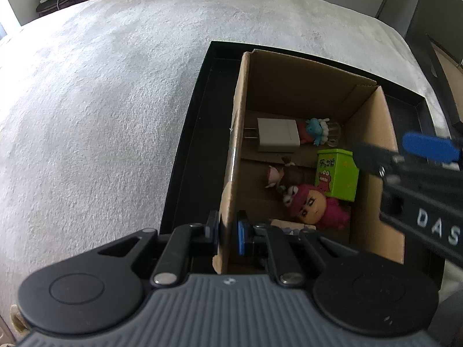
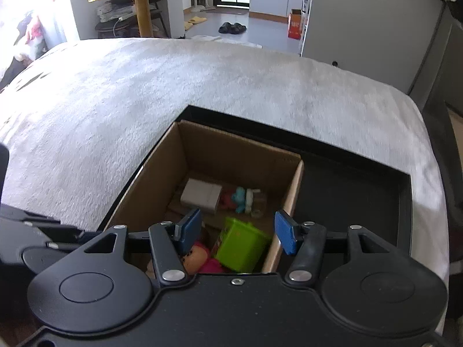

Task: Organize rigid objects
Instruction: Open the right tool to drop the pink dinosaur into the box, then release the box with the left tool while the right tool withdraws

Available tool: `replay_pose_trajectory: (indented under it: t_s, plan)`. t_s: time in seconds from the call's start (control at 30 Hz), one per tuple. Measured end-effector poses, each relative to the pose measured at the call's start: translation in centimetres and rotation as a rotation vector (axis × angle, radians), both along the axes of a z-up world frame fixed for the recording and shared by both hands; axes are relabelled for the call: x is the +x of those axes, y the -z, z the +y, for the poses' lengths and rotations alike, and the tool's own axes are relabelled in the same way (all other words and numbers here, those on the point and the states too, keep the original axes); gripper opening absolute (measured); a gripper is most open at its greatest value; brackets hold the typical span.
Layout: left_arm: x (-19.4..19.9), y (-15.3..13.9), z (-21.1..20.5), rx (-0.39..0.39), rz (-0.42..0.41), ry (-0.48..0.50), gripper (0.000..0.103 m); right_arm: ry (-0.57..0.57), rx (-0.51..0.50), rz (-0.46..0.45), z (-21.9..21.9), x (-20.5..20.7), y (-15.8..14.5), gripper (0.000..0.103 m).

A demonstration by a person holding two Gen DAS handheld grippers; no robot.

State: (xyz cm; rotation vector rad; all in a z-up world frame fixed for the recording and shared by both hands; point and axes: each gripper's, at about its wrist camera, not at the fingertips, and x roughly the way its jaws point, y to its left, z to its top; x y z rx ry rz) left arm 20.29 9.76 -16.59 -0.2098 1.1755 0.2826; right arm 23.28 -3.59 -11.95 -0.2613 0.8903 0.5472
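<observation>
Left wrist view: the left gripper is clamping the near-left wall of an open corrugated cardboard box, one pad on each face. The box is sitting inside a shallow black tray on a nubby white cloth, its long axis running away from the camera. Inside are lying a white charger, prongs pointing left, a blue-haired figure, a brown figure, a pink-haired doll and a glossy green box. Right wrist view: the right gripper is hovering over the cardboard box with jaws spread wide, holding nothing; beyond the cloth are showing a grey floor, black slippers and a wooden table.
</observation>
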Motion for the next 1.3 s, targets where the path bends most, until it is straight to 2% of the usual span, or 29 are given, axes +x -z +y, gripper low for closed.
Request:
replay_pose_trajectory:
  t_s: [0.3,0.57,0.73,1.0,1.2,1.3]
  plan:
    - [0.0,-0.1,0.2,-0.01,-0.006,-0.024,0.009,0.034,0.031,0.0,-2.4,-0.8,-0.8,0.056]
    - [-0.2,-0.6,-0.3,0.023,-0.013,-0.037,0.009,0.091,0.077,0.007,-5.4,-1.3,-1.1,0.056]
    - [-0.7,-1.5,-0.4,0.028,-0.045,-0.045,0.01,0.097,0.093,0.005,-6.2,-1.9,-1.3,0.057]
    - [-2.0,-3.9,0.1,-0.071,-0.107,-0.061,0.013,0.138,0.151,0.0,-8.7,-3.3,-2.6,0.068]
    - [-3.2,-6.6,-0.6,-0.069,-0.168,-0.035,0.016,0.179,0.199,-0.012,-10.3,-4.5,-3.6,0.081]
    - [-3.9,-8.0,-1.3,-0.065,-0.197,-0.008,0.022,0.203,0.229,-0.006,-11.0,-5.1,-4.0,0.088]
